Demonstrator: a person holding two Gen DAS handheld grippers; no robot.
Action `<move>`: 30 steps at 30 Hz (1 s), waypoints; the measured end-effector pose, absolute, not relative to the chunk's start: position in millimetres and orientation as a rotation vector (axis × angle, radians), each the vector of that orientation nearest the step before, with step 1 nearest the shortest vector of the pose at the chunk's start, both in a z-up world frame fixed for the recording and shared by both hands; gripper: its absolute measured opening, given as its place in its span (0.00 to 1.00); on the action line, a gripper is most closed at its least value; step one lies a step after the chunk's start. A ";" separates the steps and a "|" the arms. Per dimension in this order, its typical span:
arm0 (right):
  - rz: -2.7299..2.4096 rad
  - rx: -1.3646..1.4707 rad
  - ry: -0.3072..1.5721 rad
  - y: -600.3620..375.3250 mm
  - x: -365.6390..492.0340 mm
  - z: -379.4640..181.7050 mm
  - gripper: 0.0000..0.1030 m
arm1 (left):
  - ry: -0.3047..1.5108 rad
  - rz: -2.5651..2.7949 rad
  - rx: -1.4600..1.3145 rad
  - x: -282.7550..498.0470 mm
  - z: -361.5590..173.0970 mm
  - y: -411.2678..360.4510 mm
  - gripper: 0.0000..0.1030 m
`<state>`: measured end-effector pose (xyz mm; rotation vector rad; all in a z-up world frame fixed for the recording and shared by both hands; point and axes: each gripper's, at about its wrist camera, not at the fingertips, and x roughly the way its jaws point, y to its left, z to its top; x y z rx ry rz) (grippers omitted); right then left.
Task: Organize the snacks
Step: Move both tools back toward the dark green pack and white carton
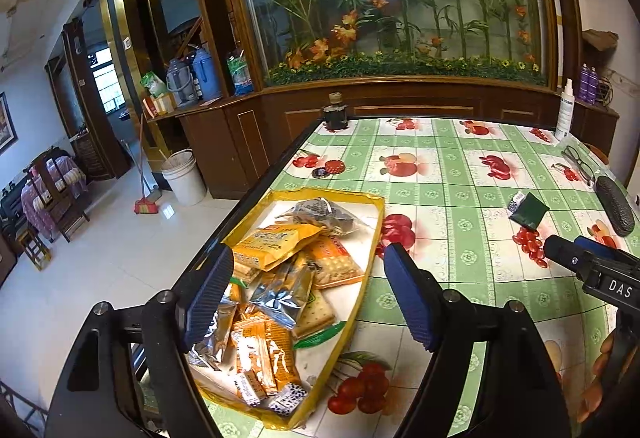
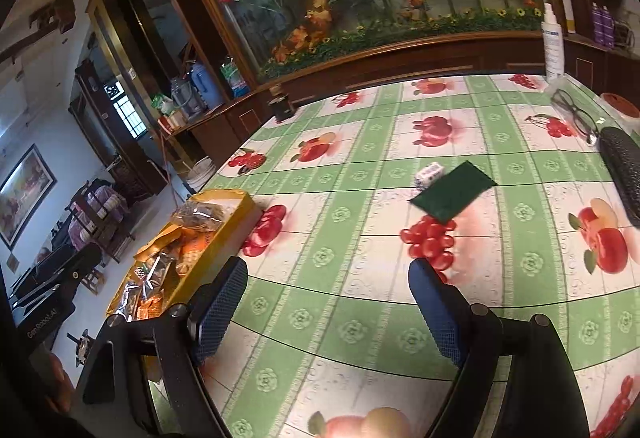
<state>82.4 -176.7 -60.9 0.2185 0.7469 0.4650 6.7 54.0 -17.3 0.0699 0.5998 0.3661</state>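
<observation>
At the left edge of the left wrist view lie a pale tiled floor and a white plastic bucket (image 1: pixel 185 177) beside a red-headed broom (image 1: pixel 145 203), both against the dark wooden cabinet. Just right of them, at the near left edge of the table with the green-checked fruit-print cloth (image 1: pixel 448 174), sits the shallow yellow cardboard tray (image 1: pixel 370 238), piled with orange biscuit packets (image 1: pixel 276 244), silver foil sachets (image 1: pixel 280 296) and a clear bag of dark snacks (image 1: pixel 320 216). The left gripper (image 1: pixel 308 294) hovers over the tray with its blue ribbed fingers wide apart, one over the tray's left rim and one over its right rim, nothing between them but the pile below. Further right in that view, a flat dark green packet (image 1: pixel 529 212) lies on the cloth with a small white patterned wrapped sweet (image 1: pixel 516 201) touching its left corner; the right gripper's black arm enters at the right edge. In the right wrist view the tray (image 2: pixel 230 228) is at the left edge, and the right gripper (image 2: pixel 328 306) hangs over bare cloth in the lower middle, fingers spread and empty, well short of the green packet (image 2: pixel 452 194) and sweet (image 2: pixel 429 174) at centre. At upper right stand a white spray bottle (image 2: pixel 553 42), black-rimmed glasses (image 2: pixel 576 114) and a dark textured glasses case (image 2: pixel 624 170).
</observation>
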 end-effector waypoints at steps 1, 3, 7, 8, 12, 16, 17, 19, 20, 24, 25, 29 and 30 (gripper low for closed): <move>0.458 0.220 0.750 -180.5 83.4 -62.1 0.82 | 0.603 0.361 0.071 8.8 -18.0 50.5 0.76; 0.441 0.221 0.756 -190.0 86.3 -64.8 0.82 | 0.616 0.347 0.073 13.7 -20.9 44.3 0.80; 0.400 0.198 0.770 -208.6 98.8 -72.7 0.84 | 0.656 0.307 0.066 24.5 -32.4 31.1 0.80; 0.387 0.193 0.780 -214.3 105.0 -76.3 0.84 | 0.664 0.296 0.064 26.9 -34.9 28.0 0.80; 0.350 0.204 0.829 -234.8 131.5 -93.6 0.84 | 0.704 0.250 0.069 37.6 -45.3 12.7 0.80; 0.339 0.224 0.870 -245.8 152.1 -107.4 0.84 | 0.737 0.224 0.050 44.3 -54.6 8.1 0.80; 0.337 0.225 0.872 -245.9 155.2 -108.7 0.84 | 0.748 0.221 0.048 47.2 -58.0 7.4 0.80; 0.324 0.235 0.875 -245.2 163.2 -110.8 0.84 | 0.769 0.212 0.045 51.9 -64.4 5.2 0.80; 0.311 0.241 0.874 -244.4 167.8 -111.9 0.84 | 0.780 0.208 0.043 54.1 -67.3 4.6 0.80; 0.270 0.265 0.881 -237.1 185.6 -115.4 0.84 | 0.803 0.191 0.038 57.6 -75.1 1.3 0.80; 0.260 0.272 0.881 -234.3 189.7 -115.9 0.84 | 0.807 0.187 0.039 58.3 -76.2 0.3 0.80; 0.193 0.220 0.886 -212.8 208.2 -116.8 0.84 | 0.819 0.174 0.040 61.1 -80.3 -1.8 0.80; 0.182 0.214 0.897 -206.7 213.6 -118.6 0.84 | 0.822 0.172 0.039 62.6 -81.2 -2.4 0.80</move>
